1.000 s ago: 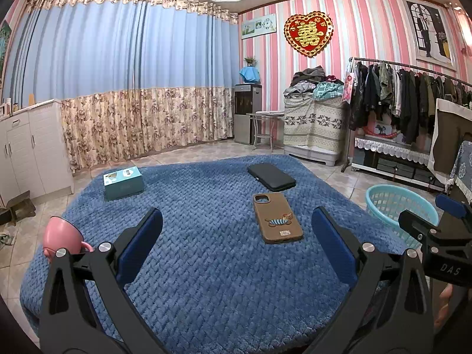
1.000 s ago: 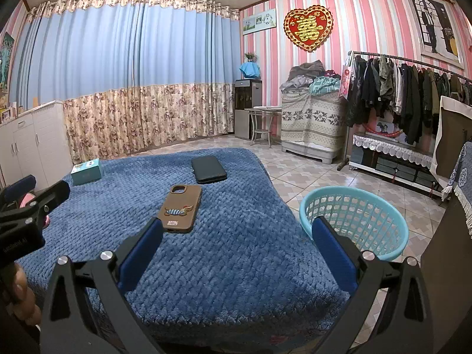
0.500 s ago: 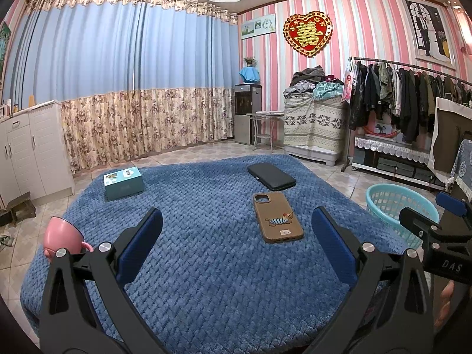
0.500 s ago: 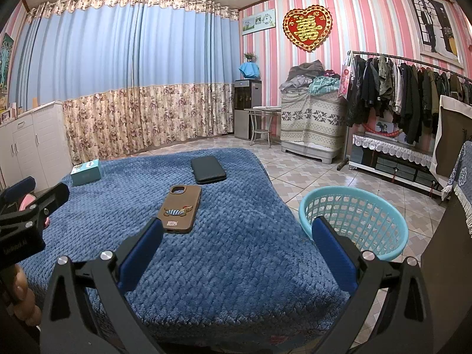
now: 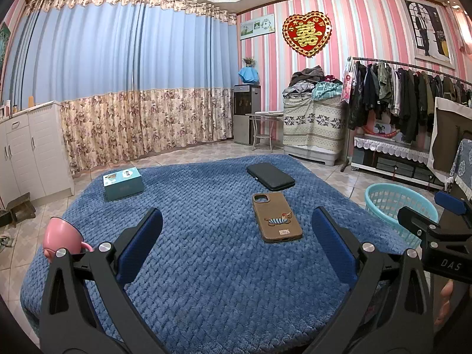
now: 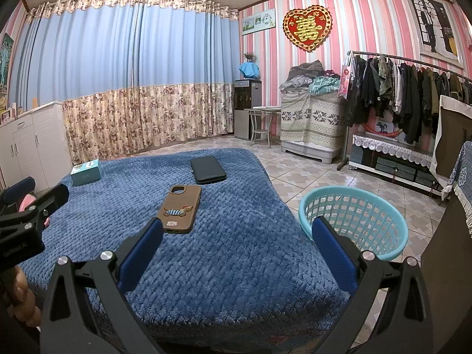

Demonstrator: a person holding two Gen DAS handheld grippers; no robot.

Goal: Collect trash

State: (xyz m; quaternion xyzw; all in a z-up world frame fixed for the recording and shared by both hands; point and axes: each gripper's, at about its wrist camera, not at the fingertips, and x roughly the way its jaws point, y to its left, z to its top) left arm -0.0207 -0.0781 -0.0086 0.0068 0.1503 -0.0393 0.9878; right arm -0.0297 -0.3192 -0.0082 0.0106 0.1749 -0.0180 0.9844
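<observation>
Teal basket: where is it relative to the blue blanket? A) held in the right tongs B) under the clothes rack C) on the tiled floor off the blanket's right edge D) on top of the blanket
C: the teal basket stands on the tiled floor just past the right edge of the blue blanket, empty as far as shows, and the right tongs are open and hold nothing.
</observation>
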